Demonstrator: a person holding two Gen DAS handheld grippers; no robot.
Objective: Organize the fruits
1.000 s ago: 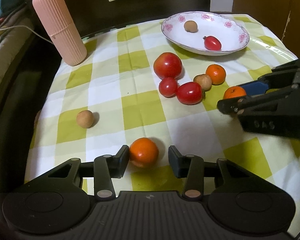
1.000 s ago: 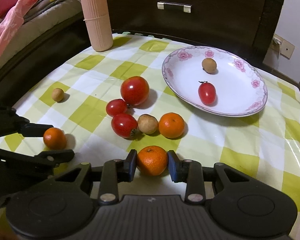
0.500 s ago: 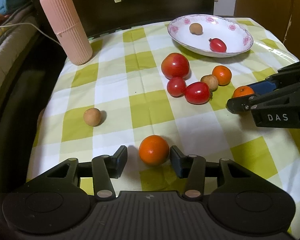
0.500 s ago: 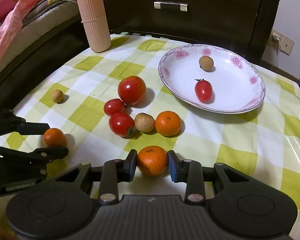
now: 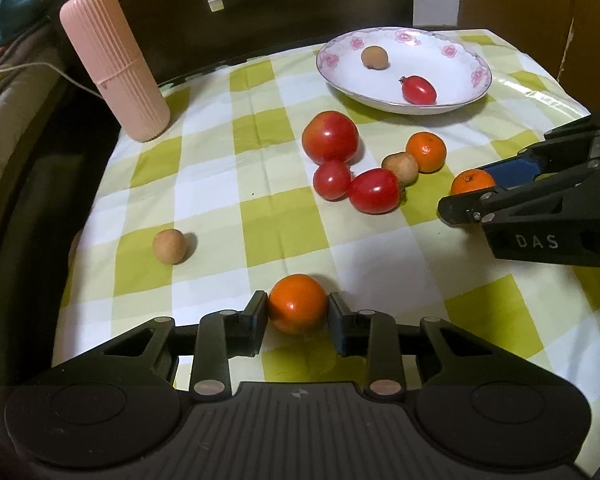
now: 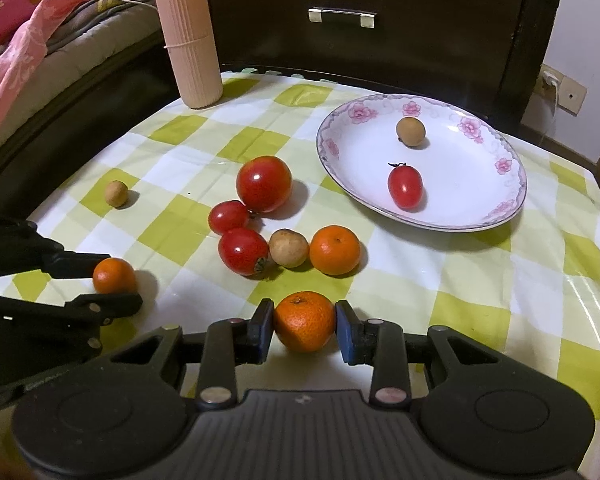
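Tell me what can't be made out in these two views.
- Left wrist view: far side of the right hand-held gripper and part of its orange, hidden by its near finger.
- Right wrist view: underside of the orange in the left hand-held gripper.
- Person: outside both views.

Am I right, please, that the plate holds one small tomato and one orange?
Not quite: the plate holds one small tomato and a small brown fruit, not an orange. The right wrist view shows this; every orange sits off the plate.
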